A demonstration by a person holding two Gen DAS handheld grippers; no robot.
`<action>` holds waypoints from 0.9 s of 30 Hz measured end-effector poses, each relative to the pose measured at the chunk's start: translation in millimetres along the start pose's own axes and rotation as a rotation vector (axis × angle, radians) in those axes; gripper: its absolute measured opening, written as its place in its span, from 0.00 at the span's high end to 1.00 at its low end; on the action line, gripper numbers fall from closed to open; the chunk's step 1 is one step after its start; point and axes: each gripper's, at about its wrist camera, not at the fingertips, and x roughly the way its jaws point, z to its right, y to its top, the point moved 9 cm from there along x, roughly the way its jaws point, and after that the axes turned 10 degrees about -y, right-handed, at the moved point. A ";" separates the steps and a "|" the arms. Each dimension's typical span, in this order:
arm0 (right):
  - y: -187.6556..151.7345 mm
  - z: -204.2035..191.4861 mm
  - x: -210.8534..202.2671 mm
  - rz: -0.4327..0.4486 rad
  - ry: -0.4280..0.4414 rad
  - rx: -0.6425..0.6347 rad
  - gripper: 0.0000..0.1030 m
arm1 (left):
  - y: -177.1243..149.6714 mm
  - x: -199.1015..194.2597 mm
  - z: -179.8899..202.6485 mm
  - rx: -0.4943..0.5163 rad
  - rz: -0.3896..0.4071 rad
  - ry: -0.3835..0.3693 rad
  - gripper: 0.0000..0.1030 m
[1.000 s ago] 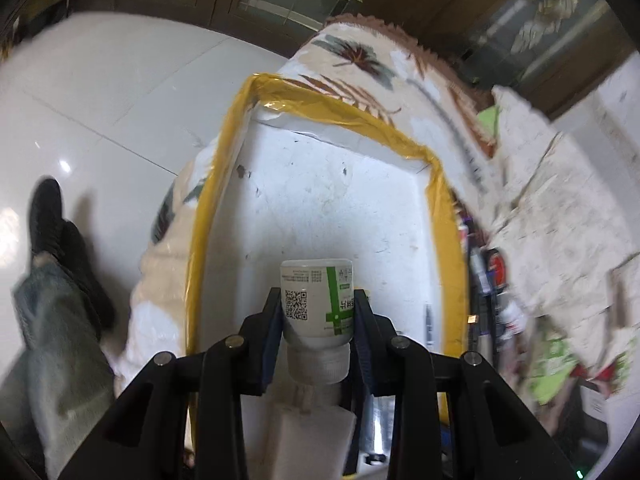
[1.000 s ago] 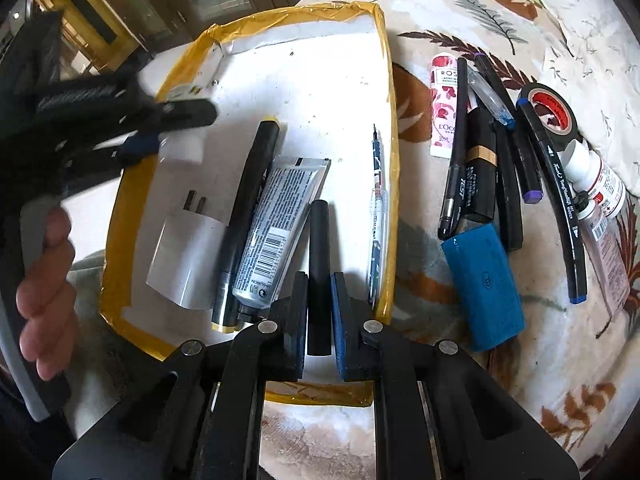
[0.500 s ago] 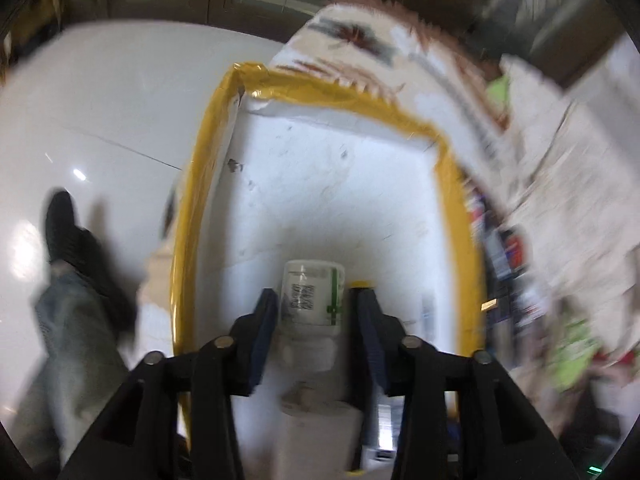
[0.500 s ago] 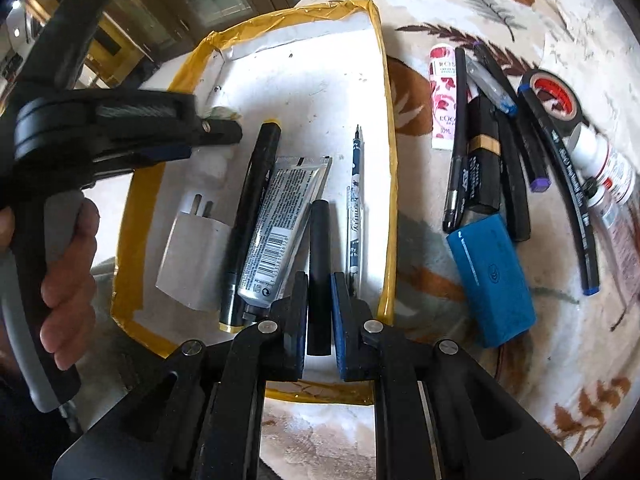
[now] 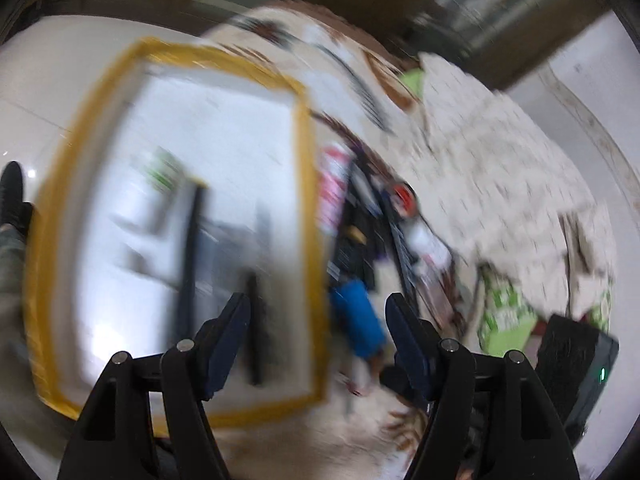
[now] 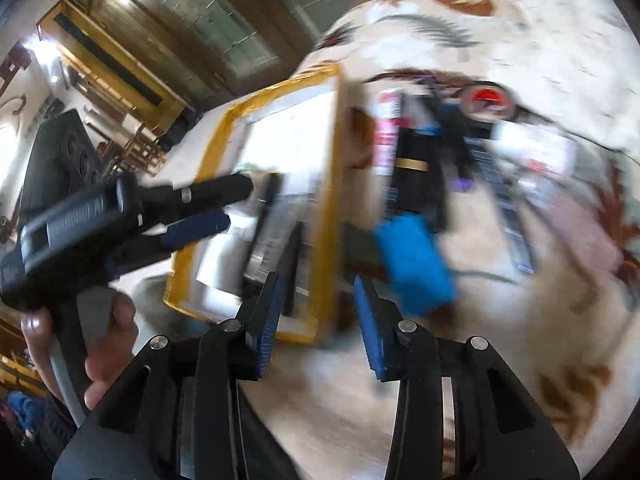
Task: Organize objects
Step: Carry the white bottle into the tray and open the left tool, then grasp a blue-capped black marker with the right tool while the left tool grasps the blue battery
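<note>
Opening empty, our right gripper is nearer the blue case, just ahead-right, its long axis running near-to-far beside the tray.

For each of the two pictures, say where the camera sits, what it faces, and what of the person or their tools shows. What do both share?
Left wrist: on the left gripper, facing down at the yellow-rimmed tray; its own fingers show, opening, empty.
Right wrist: on the right gripper, facing the tray; own fingers, opening, empty, plus the left gripper and hand.
Shared: tray, blue case.
</note>
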 end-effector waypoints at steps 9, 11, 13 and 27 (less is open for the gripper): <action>-12.1 93.7 -16.9 0.013 -0.099 0.118 0.64 | -41.5 27.0 35.6 0.194 -0.068 0.061 0.31; -10.1 102.8 -14.2 0.013 -0.102 0.117 0.64 | -41.0 31.3 45.3 0.196 -0.078 0.048 0.31; -6.2 103.1 -10.8 0.017 -0.112 0.114 0.64 | -38.7 39.7 48.2 0.168 -0.091 0.071 0.31; -9.5 123.5 -23.3 0.044 -0.112 0.210 0.64 | -27.9 117.8 20.9 0.167 -0.349 0.420 0.38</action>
